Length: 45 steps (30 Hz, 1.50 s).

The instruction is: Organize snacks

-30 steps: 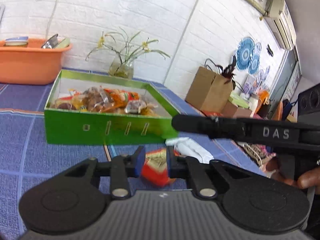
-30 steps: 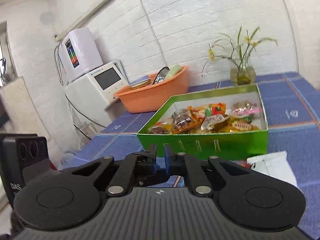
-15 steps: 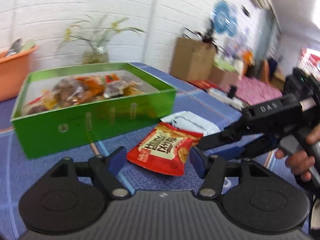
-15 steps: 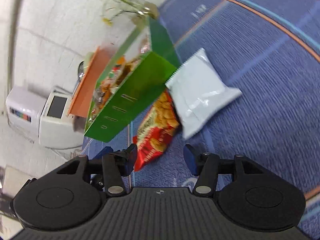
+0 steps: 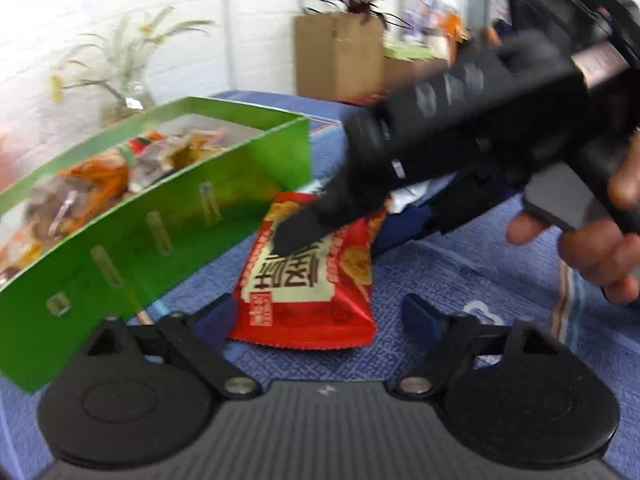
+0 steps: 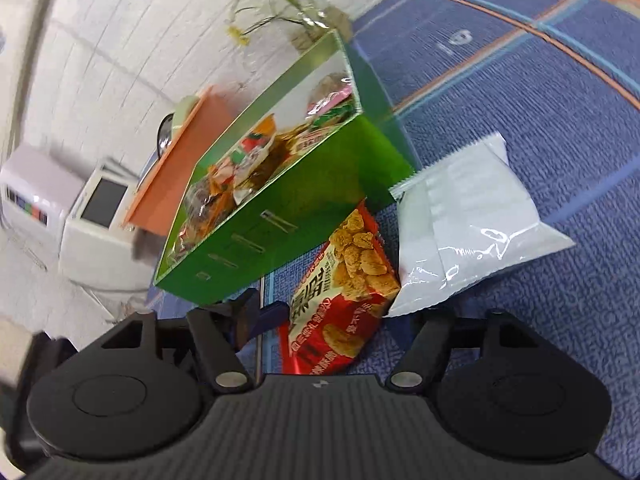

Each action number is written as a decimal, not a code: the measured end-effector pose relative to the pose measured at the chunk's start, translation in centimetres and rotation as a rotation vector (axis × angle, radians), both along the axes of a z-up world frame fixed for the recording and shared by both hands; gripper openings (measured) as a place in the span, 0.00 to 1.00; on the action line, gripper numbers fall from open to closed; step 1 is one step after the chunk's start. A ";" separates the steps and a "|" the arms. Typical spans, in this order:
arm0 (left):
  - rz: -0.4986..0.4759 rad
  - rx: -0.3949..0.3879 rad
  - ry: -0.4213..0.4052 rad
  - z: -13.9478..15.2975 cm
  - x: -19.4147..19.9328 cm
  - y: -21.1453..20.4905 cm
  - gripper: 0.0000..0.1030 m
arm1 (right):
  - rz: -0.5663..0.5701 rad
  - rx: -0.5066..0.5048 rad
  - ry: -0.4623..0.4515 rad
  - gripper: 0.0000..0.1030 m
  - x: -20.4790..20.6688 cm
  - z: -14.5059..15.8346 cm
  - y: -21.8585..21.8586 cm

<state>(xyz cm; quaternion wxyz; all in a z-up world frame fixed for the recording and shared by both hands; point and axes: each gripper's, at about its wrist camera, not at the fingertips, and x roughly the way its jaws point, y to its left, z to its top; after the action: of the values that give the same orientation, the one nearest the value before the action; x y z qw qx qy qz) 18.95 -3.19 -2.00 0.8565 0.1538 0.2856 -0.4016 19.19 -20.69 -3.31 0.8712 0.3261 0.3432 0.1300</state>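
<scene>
Red snack pack between two spread grippers beside the green box

Left view: the red pack (image 5: 308,280) lies flat on the blue cloth (image 5: 460,280) against the box (image 5: 160,232), between the left gripper (image 5: 316,316)'s spread fingers; the right gripper (image 5: 298,234), held by a hand (image 5: 592,248), reaches over it. Right view: the right gripper's jaws stand wide around the pack's near end, and a white pack (image 6: 468,236) shows, overlapping its far edge

The box (image 5: 168,220) is bright green. The snack bag (image 5: 308,280) is red with yellow bits. Another bag (image 6: 468,232) is white. The desk (image 6: 540,92) cloth is blue with stripes.
</scene>
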 end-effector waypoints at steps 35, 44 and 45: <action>0.305 -0.057 -0.186 3.9 -8.7 3.1 0.29 | 0.195 -0.021 -0.286 0.43 -5.9 5.4 3.6; 0.394 -0.108 -0.299 8.2 -6.3 4.4 0.29 | 0.260 -0.042 -0.412 0.43 -2.8 10.8 5.0; 0.407 -0.107 -0.320 8.8 -5.5 4.4 0.29 | 0.264 -0.032 -0.433 0.43 -1.9 11.3 4.9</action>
<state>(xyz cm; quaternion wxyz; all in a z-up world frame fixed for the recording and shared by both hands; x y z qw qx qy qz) 13.41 1.17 6.80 0.9608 0.1092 0.1498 -0.2059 17.29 -15.81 8.00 0.9049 0.2293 0.1902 0.3040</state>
